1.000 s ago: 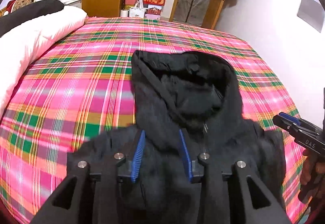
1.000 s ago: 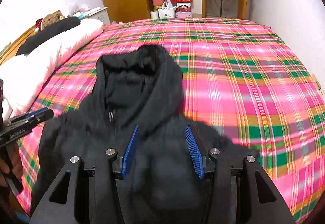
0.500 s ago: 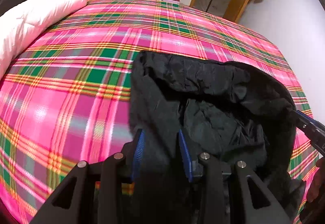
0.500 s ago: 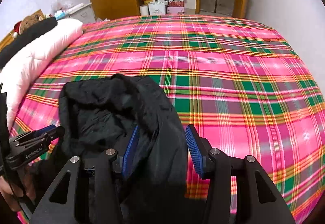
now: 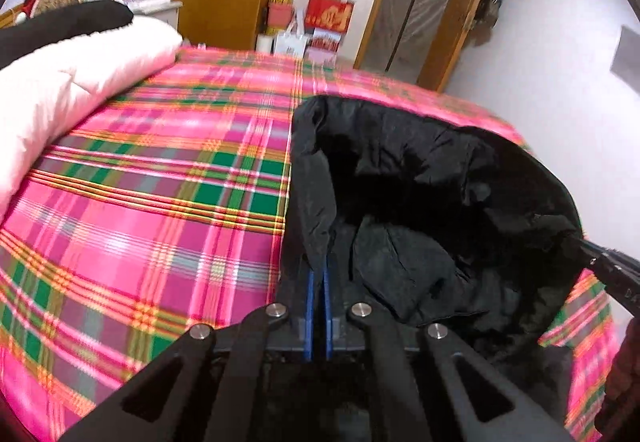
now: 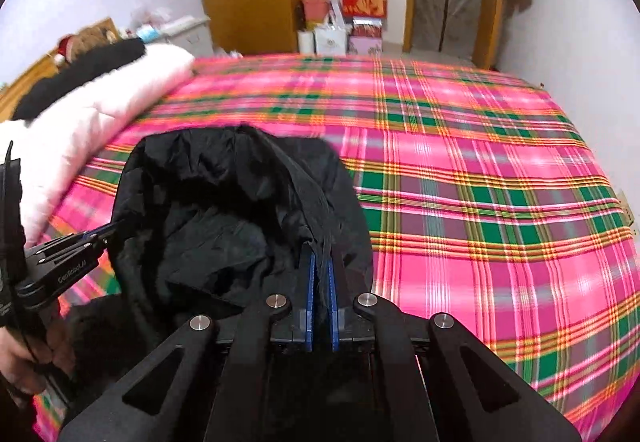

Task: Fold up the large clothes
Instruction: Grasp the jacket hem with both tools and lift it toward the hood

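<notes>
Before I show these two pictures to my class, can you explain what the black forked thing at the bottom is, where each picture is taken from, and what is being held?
No robot here: a person holds a two-finger gripper in each hand, with a fisheye camera on each looking along its fingers. One picture is from the left gripper, the other from the right gripper. Each is shut on an edge of the hood of a black hooded padded jacket, on opposite sides. Beneath lies a pink and green plaid bedsheet, with a pale pink quilt at the side.
</notes>
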Action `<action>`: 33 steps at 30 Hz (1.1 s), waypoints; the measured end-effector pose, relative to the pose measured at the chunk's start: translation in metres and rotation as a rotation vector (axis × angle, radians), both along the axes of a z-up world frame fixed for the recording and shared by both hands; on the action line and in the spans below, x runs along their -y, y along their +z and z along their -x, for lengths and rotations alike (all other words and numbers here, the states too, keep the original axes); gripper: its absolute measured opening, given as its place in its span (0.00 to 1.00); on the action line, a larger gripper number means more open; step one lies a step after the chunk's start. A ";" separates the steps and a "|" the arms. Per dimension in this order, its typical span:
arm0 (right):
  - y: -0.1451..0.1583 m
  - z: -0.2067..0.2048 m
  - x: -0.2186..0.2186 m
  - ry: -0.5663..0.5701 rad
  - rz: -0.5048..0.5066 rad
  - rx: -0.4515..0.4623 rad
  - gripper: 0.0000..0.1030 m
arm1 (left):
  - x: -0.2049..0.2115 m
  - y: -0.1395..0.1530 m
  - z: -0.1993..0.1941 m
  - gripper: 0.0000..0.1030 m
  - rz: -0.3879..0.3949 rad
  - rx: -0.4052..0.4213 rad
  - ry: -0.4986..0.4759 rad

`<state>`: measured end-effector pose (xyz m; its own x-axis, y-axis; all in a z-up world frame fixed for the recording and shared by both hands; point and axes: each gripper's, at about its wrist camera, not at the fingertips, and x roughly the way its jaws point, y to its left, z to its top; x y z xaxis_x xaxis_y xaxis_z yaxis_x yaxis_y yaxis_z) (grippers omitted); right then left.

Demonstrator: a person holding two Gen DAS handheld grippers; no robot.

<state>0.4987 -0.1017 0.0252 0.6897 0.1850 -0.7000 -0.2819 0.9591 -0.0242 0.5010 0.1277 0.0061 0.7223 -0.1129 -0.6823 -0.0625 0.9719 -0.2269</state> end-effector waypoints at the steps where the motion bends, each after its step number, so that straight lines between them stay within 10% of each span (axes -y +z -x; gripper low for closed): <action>1: 0.006 0.013 0.002 0.003 -0.021 0.006 0.05 | -0.003 0.009 0.015 0.04 0.018 0.016 -0.003; 7: 0.022 0.100 0.023 -0.010 -0.144 0.001 0.05 | -0.010 0.036 0.117 0.04 0.087 0.077 -0.005; 14: -0.021 0.177 0.048 -0.073 -0.186 -0.104 0.05 | -0.005 0.001 0.205 0.05 0.166 -0.014 0.005; 25: -0.093 0.234 0.090 -0.142 -0.206 -0.300 0.11 | -0.008 -0.050 0.282 0.05 0.144 -0.237 -0.003; 33: -0.059 0.248 0.084 -0.110 -0.259 -0.228 0.16 | -0.010 -0.013 0.309 0.05 0.141 -0.138 -0.006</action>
